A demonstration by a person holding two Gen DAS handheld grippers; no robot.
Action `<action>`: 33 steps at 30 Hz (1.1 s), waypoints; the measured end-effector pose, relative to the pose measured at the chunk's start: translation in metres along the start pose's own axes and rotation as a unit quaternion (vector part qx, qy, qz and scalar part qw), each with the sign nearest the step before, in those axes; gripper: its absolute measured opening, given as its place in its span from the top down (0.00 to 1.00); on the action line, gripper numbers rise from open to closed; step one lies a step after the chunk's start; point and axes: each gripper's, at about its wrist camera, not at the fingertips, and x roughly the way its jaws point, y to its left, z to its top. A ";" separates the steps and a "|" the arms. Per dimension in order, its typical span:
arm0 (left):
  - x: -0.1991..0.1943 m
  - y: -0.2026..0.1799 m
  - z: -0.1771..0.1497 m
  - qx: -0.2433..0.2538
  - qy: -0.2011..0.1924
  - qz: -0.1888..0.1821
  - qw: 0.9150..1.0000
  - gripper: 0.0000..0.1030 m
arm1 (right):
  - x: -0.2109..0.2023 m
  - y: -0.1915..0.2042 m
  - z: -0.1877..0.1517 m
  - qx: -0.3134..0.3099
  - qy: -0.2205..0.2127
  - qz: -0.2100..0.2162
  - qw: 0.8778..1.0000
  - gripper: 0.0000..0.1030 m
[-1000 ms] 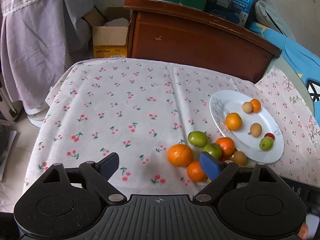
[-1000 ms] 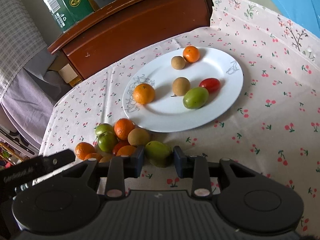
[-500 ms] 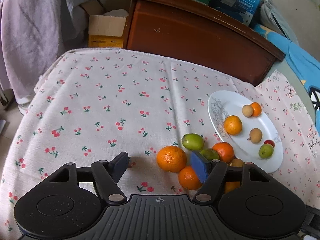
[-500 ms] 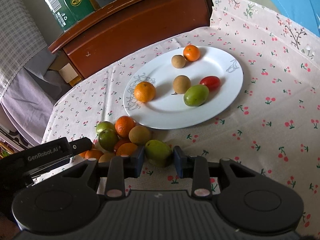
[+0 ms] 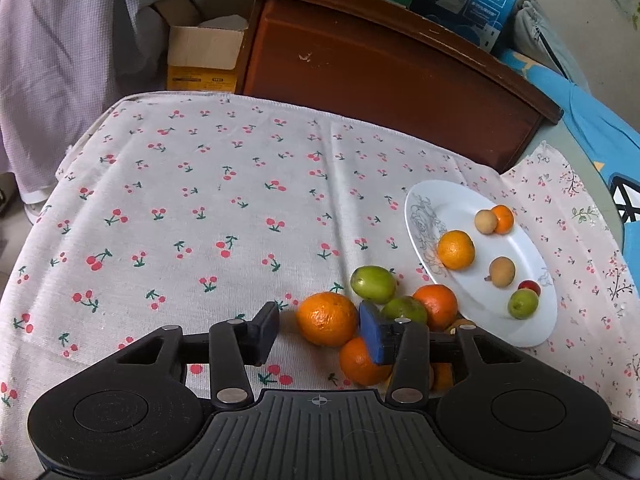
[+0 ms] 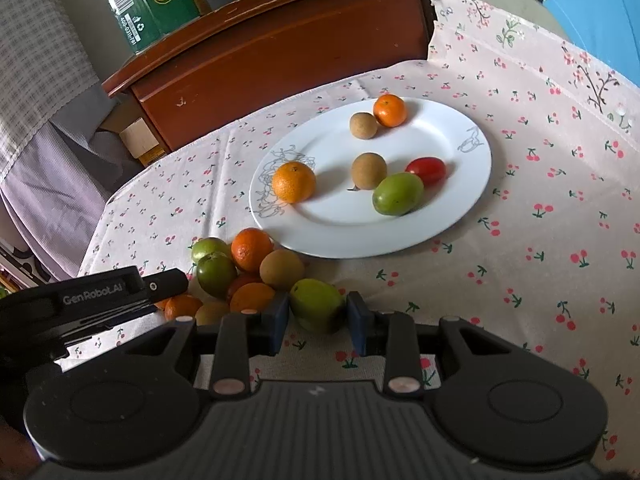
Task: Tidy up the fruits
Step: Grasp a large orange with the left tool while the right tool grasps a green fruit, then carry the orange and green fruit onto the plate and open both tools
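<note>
The right gripper (image 6: pixel 318 322) has its two blue pads pressed against the sides of a green fruit (image 6: pixel 316 309), pinching it just at the near edge of the heap on the cloth. The left gripper (image 5: pixel 318 330) has just been narrowing its jaws; they stand partly spread on either side of a large orange (image 5: pixel 327 318), the left pad clear of it with cloth showing between, while whether the right pad touches the fruit cannot be told. Around these, the loose pile (image 6: pixel 244 276) lies touching the rim of the white plate (image 6: pixel 460 216): in the right wrist view it shows about four orange fruits, two darker green ones, one brown one and a yellowish one half hidden behind the finger, though the packed middle makes the count uncertain. On the plate sit six pieces: two oranges, a larger one (image 6: pixel 293 182) near the drawn pattern and a smaller one (image 6: pixel 389 110) at the far edge, two brown round fruits (image 6: pixel 368 171), one green fruit (image 6: pixel 397 193) and one red tomato (image 6: pixel 426 169) touching it. Everything rests on a cherry-print tablecloth (image 5: pixel 180 208), with a dark wooden cabinet (image 5: pixel 380 76) beyond.
</note>
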 end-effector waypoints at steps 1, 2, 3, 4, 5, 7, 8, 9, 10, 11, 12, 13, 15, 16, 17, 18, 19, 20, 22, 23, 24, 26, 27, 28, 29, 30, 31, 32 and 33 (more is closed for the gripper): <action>0.000 0.000 0.000 0.003 -0.001 -0.002 1.000 0.62 | 0.000 0.000 0.000 -0.001 0.000 0.000 1.000 0.69; 0.000 -0.001 0.000 0.004 0.000 -0.009 1.000 0.70 | 0.000 0.000 0.000 -0.001 0.000 0.000 1.000 0.69; 0.000 -0.001 0.000 0.004 0.001 -0.012 1.000 0.71 | 0.000 0.000 0.000 -0.001 0.000 0.000 1.000 0.69; -0.001 -0.002 0.000 0.006 0.001 -0.009 1.000 0.71 | 0.000 0.000 0.000 -0.001 0.000 0.000 1.000 0.70; -0.002 -0.004 -0.001 0.010 -0.001 -0.006 1.000 0.71 | 0.000 0.000 0.000 -0.002 -0.001 0.000 1.000 0.70; -0.005 -0.006 0.000 0.015 -0.004 -0.004 1.000 0.71 | 0.000 0.000 0.000 -0.002 0.000 0.000 1.000 0.70; -0.008 -0.007 0.000 0.017 -0.007 -0.004 1.000 0.71 | -0.001 0.000 0.000 0.001 0.000 0.001 1.000 0.70; -0.010 -0.008 0.001 0.020 -0.010 -0.005 1.000 0.71 | -0.001 -0.001 0.001 0.004 0.001 0.002 1.000 0.70; -0.013 -0.009 0.001 0.023 -0.013 -0.006 1.000 0.71 | -0.002 -0.003 0.002 0.009 0.001 0.004 1.000 0.70; -0.017 -0.011 0.001 0.027 -0.017 -0.007 0.999 0.71 | -0.003 -0.003 0.002 0.011 0.001 0.003 1.000 0.70; -0.019 -0.012 0.001 0.029 -0.019 -0.007 0.999 0.71 | -0.004 -0.004 0.002 0.011 0.000 0.003 1.000 0.70; -0.021 -0.013 0.002 0.032 -0.020 -0.008 0.999 0.71 | -0.005 -0.003 0.002 0.010 -0.002 0.003 1.000 0.70; -0.026 -0.015 0.002 0.037 -0.023 -0.007 0.999 0.71 | -0.008 -0.002 0.002 0.008 -0.004 0.005 1.000 0.70; -0.028 -0.015 0.002 0.039 -0.025 -0.005 0.999 0.71 | -0.010 -0.001 0.003 0.006 -0.006 0.007 1.000 0.70; -0.030 -0.016 0.002 0.041 -0.026 -0.004 0.999 0.71 | -0.012 0.001 0.003 0.005 -0.008 0.009 1.000 0.70; -0.032 -0.016 0.002 0.043 -0.028 -0.005 0.999 0.71 | -0.014 0.002 0.004 0.002 -0.010 0.012 1.000 0.70; -0.034 -0.016 0.002 0.044 -0.030 -0.005 0.999 0.71 | -0.016 0.003 0.004 0.000 -0.013 0.015 1.000 0.70; -0.037 -0.017 0.002 0.046 -0.033 -0.005 0.998 0.71 | -0.019 0.004 0.005 -0.002 -0.015 0.016 1.000 0.70; -0.043 -0.018 0.003 0.050 -0.039 -0.007 0.998 0.71 | -0.024 0.006 0.006 -0.004 -0.021 0.018 1.000 0.70; -0.047 -0.020 0.004 0.052 -0.043 -0.010 0.998 0.71 | -0.027 0.007 0.007 -0.002 -0.024 0.020 1.000 0.70; -0.051 -0.020 0.005 0.054 -0.046 -0.013 0.997 0.71 | -0.031 0.006 0.009 0.001 -0.027 0.023 0.999 0.70; -0.059 -0.022 0.007 0.057 -0.053 -0.021 0.997 0.71 | -0.041 0.007 0.015 0.006 -0.037 0.030 0.999 0.70; -0.063 -0.024 0.009 0.059 -0.058 -0.025 0.996 0.71 | -0.047 0.007 0.018 0.006 -0.045 0.035 0.998 0.70; -0.067 -0.026 0.011 0.062 -0.062 -0.028 0.996 0.71 | -0.053 0.007 0.021 0.004 -0.052 0.037 0.998 0.70; -0.070 -0.028 0.012 0.064 -0.065 -0.033 0.995 0.71 | -0.059 0.007 0.025 0.002 -0.060 0.039 0.997 0.70; -0.073 -0.029 0.014 0.066 -0.066 -0.037 0.995 0.71 | -0.065 0.006 0.028 -0.001 -0.066 0.040 0.997 0.70; -0.075 -0.031 0.015 0.068 -0.067 -0.041 0.995 0.71 | -0.070 0.006 0.030 -0.002 -0.071 0.041 0.997 0.70; -0.078 -0.034 0.017 0.072 -0.069 -0.045 0.994 0.71 | -0.075 0.004 0.032 -0.001 -0.075 0.042 0.996 0.70; -0.080 -0.036 0.018 0.077 -0.071 -0.048 0.993 0.71 | -0.079 0.003 0.034 0.001 -0.078 0.043 0.996 0.70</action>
